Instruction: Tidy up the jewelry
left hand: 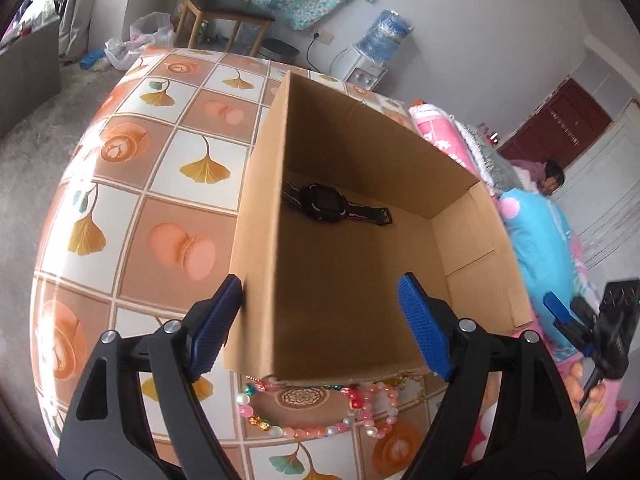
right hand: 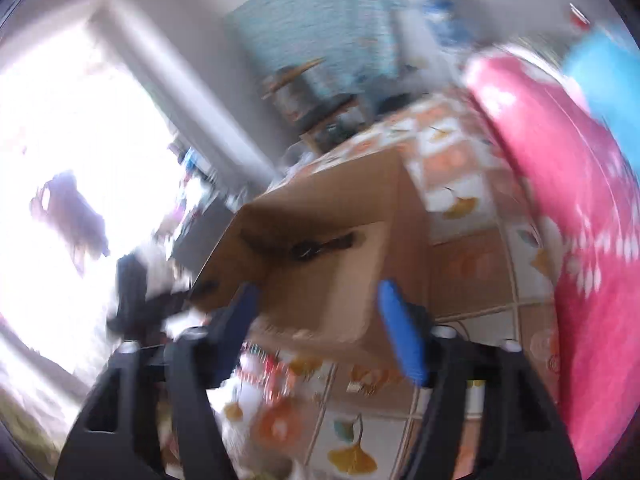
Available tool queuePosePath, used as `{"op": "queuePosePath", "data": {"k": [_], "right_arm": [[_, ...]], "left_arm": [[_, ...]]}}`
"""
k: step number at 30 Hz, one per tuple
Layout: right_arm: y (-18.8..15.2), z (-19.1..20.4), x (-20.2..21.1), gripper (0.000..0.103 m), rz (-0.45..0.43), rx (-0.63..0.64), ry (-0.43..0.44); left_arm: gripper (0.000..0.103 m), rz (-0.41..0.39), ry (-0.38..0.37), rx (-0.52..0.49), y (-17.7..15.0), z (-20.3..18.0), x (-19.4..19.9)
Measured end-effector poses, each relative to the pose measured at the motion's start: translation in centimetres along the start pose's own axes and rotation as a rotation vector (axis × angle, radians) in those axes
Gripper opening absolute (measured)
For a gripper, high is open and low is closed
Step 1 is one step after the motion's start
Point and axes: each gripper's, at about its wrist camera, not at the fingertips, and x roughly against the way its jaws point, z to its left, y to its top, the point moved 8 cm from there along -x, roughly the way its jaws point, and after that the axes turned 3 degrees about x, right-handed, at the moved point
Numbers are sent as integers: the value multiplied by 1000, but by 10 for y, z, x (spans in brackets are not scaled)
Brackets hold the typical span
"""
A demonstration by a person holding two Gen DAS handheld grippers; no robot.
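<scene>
An open cardboard box (left hand: 340, 280) stands on the patterned table (left hand: 168, 184). A black wristwatch (left hand: 332, 203) lies on its floor. A pink, white and gold bead necklace (left hand: 320, 412) lies on the table just in front of the box. My left gripper (left hand: 320, 320) is open and empty, its fingers straddling the box's near left wall. The right gripper (right hand: 320, 320) is open and empty in front of the box (right hand: 332, 248); its view is blurred. It also shows at the right edge of the left wrist view (left hand: 576, 320).
Pink and blue bedding (left hand: 552, 248) lies right of the table. A wooden chair (left hand: 228, 8), plastic bags and a water dispenser (left hand: 376, 52) stand beyond the far table edge. A person sits far right.
</scene>
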Motion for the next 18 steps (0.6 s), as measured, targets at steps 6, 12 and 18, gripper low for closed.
{"op": "queuePosePath", "data": {"k": [6,12,18], "right_arm": [[-2,-6,-45,66,98,-11,32],[12,-18,-47,67,94,-16,29],[49,-6,-23,66,44,138,-113]], "left_arm": [[78,-6,36,0,-4,-4,3],[79,8,47,-39,-14,-17,2],[79,-40,125,-124,-5,-19,16]]}}
